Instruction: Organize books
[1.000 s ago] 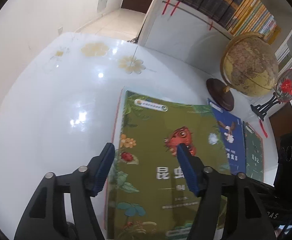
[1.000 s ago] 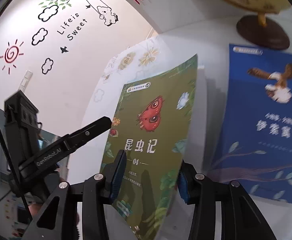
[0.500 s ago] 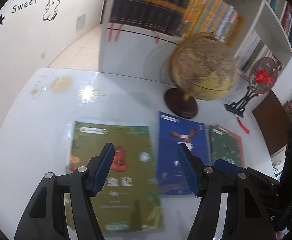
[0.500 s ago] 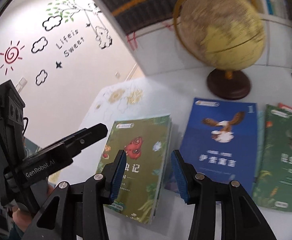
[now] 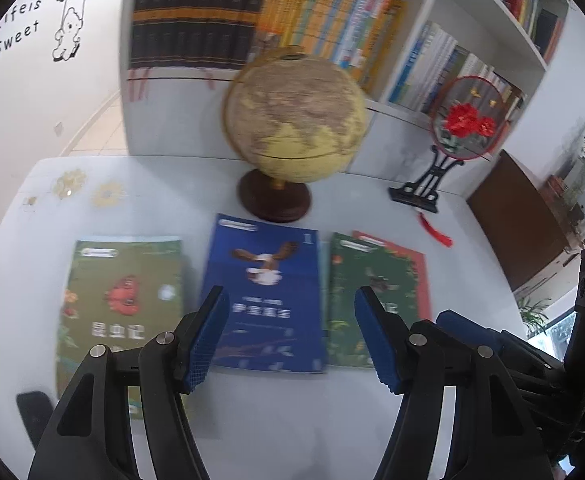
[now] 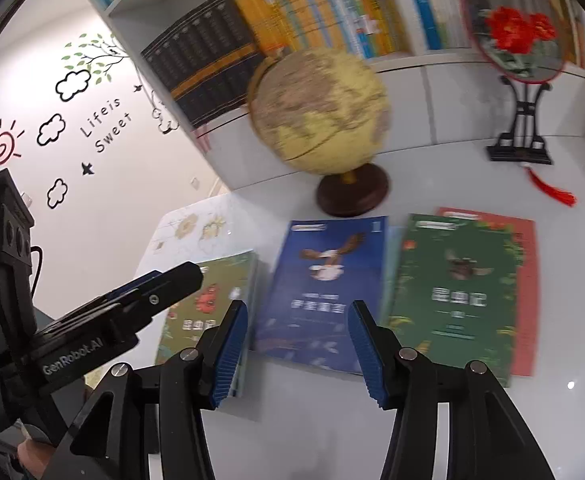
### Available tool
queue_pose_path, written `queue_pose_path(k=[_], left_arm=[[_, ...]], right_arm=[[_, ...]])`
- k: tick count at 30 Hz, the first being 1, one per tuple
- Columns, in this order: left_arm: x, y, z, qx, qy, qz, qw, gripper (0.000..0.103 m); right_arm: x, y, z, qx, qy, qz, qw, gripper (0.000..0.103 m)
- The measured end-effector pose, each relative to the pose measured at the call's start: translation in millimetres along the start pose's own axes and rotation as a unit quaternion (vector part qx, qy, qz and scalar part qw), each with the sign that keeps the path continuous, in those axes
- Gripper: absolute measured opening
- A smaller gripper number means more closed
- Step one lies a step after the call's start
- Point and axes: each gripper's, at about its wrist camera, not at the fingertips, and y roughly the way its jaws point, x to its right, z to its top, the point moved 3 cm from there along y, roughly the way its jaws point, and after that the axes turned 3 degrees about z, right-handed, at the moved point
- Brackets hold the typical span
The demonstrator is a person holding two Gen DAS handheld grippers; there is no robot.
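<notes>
Both hand-held grippers have pulled up and back from the books. The right hand-held gripper (image 6: 298, 340) is released, its jaws having just been opening with nothing between them; the left hand-held gripper (image 5: 288, 332) also hangs empty. The olive insect book (image 5: 120, 300), close under them a second ago, now lies flat on the worktop (image 5: 292, 420) beside the blue eagle book (image 5: 264, 292) and dark green book (image 5: 372, 292). It looks placed; another book probably comes next.
</notes>
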Motion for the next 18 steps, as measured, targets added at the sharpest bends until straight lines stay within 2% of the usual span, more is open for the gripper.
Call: queue_pose_path(k=[5,10,14,18], left_arm=[[42.8,-1.3,-4.1,0.0,0.011,-0.016,0.9998,0.063],[74.9,-2.5,-7.2,0.0,0.017,-0.026,0.9995,0.063],[95.2,-3.0,-12.2,-0.002,0.023,-0.025,0.9994,0.063],[106.4,-1.7,-15.6,-0.007,0.016,-0.026,0.9995,0.063]], right_arm=[[33.6,-31.8,2.8,0.011,0.006,-0.028,1.0,0.051],[58.4,-57.9,3.7,0.02,0.017,-0.031,0.999,0.051],[76.0,-66.0,-1.3,0.01,0.049,-0.013,0.999,0.051],[85.4,-77.3,-2.6,0.013,0.04,-0.027,0.999,0.051]])
